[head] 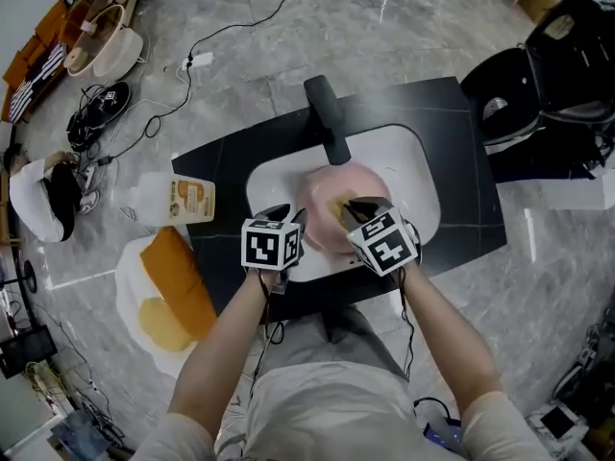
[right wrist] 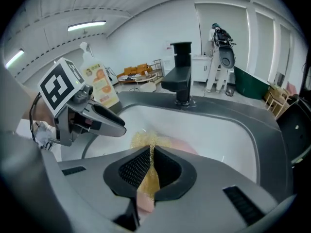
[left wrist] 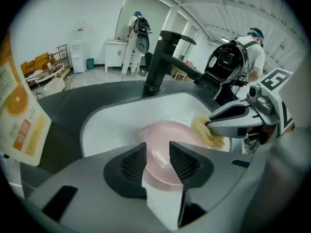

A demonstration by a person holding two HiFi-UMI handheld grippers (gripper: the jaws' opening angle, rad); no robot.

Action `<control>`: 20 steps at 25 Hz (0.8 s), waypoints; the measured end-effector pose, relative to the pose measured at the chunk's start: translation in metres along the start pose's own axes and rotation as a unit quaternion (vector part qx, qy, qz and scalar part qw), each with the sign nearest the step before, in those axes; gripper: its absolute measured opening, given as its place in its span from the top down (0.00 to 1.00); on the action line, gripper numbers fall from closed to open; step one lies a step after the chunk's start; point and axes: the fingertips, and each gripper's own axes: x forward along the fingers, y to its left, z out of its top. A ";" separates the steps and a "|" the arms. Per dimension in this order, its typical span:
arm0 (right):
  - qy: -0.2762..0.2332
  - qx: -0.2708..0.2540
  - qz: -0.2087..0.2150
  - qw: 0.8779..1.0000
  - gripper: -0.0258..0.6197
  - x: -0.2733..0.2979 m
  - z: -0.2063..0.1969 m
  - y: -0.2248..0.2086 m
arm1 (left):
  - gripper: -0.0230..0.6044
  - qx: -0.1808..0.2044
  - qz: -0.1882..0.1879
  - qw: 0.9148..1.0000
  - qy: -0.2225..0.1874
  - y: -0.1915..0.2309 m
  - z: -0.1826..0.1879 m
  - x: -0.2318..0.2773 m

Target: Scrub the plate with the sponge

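A pink plate (head: 332, 192) lies in the white sink basin (head: 404, 161). My left gripper (head: 298, 221) stands open at the plate's near left rim. In the left gripper view the plate (left wrist: 165, 130) shows through the wide gap between the jaws of my left gripper (left wrist: 156, 149), and the pads do not press on it. My right gripper (head: 351, 209) is shut on a yellow sponge (head: 338, 209) held just over the plate. In the right gripper view the sponge (right wrist: 145, 141) sticks out past the jaws of my right gripper (right wrist: 151, 150), with the plate (right wrist: 182, 144) behind it.
A black faucet (head: 327, 118) rises at the back of the basin, set in a black counter (head: 461, 142). A bottle with an orange label (head: 178, 200) stands at the counter's left edge. An orange cushion (head: 178, 281) lies on the floor at left, a scooter (head: 557, 65) at right.
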 end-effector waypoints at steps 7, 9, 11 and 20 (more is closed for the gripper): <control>0.048 -0.006 0.033 0.998 0.88 0.051 -0.014 -0.001 | 0.71 -0.062 -0.010 0.998 0.031 0.020 -0.015 0.049; 0.058 -0.005 0.033 0.998 0.88 0.062 -0.017 -0.007 | 0.71 -0.076 -0.005 0.996 0.041 0.025 -0.018 0.057; 0.065 -0.004 0.033 0.997 0.88 0.072 -0.021 -0.011 | 0.71 -0.091 -0.002 0.995 0.049 0.031 -0.022 0.067; 0.089 0.014 0.044 0.995 0.88 0.116 -0.038 -0.021 | 0.71 -0.170 0.019 0.983 0.070 0.058 -0.041 0.109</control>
